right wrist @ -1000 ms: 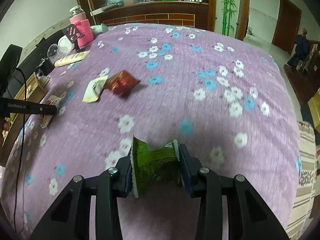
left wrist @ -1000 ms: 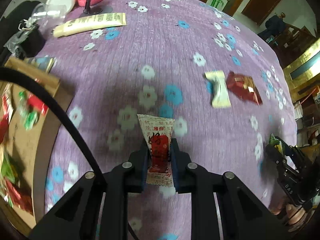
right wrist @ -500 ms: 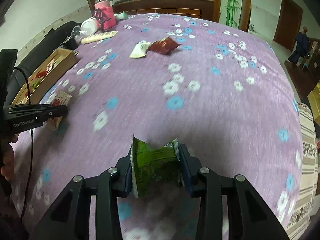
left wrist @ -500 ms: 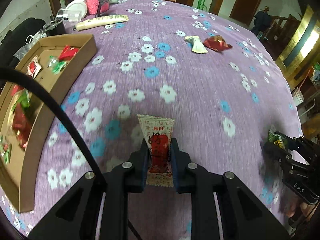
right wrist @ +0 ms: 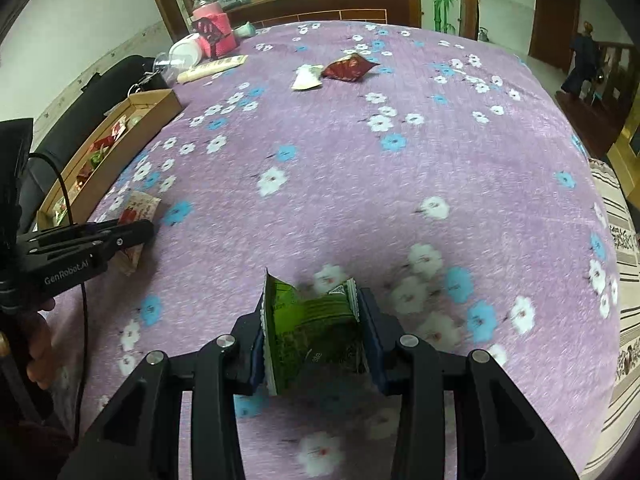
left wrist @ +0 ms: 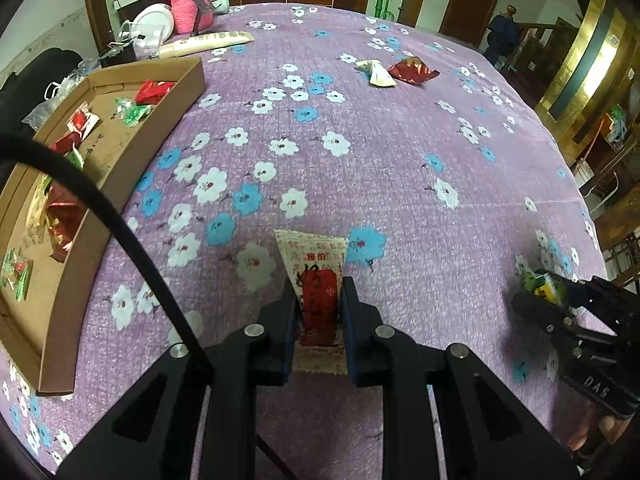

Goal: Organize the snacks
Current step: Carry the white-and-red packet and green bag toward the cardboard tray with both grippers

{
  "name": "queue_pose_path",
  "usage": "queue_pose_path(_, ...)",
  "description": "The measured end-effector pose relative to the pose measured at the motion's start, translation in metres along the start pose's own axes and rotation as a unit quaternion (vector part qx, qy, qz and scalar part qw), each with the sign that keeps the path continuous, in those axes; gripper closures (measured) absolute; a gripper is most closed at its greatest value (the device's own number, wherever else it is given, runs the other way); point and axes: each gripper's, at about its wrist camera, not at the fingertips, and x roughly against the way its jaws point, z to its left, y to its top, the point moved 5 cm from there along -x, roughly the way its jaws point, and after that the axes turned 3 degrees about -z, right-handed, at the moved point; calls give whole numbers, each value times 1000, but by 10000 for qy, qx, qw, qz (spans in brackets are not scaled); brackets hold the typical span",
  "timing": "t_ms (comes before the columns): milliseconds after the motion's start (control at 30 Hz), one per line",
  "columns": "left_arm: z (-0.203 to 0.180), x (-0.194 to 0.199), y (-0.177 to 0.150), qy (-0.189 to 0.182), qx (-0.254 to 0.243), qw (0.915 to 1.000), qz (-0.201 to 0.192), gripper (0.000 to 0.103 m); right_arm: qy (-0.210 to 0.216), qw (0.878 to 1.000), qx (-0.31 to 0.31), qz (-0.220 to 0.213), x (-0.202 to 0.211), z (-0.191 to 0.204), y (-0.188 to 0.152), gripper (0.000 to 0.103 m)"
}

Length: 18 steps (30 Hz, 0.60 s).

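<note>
left claw [left wrist: 318, 312] clenched on red-and-white sachet [left wrist: 316, 276], aloft beside cardboard tray [left wrist: 120, 152] for drop-in | right claw [right wrist: 314, 334] pinching green packet [right wrist: 310, 330], probably tray-bound | two snacks [left wrist: 394, 74] wait across desk [left wrist: 400, 168]

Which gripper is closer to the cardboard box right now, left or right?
Left. The left gripper, shut on a white packet, sits just beside the cardboard box. The right gripper, shut on a green packet, is farther out across the cloth.
</note>
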Motion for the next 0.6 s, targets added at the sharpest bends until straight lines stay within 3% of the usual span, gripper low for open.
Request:
queue_pose_path(300,16,10,-10,-110,46,9999,5,81,220,9993,307,-2,-7,57,2,63)
queue_pose_path(600,60,50,1,-84,402,9984,-386,81,567,9949,816,-184,-6,120,29,63)
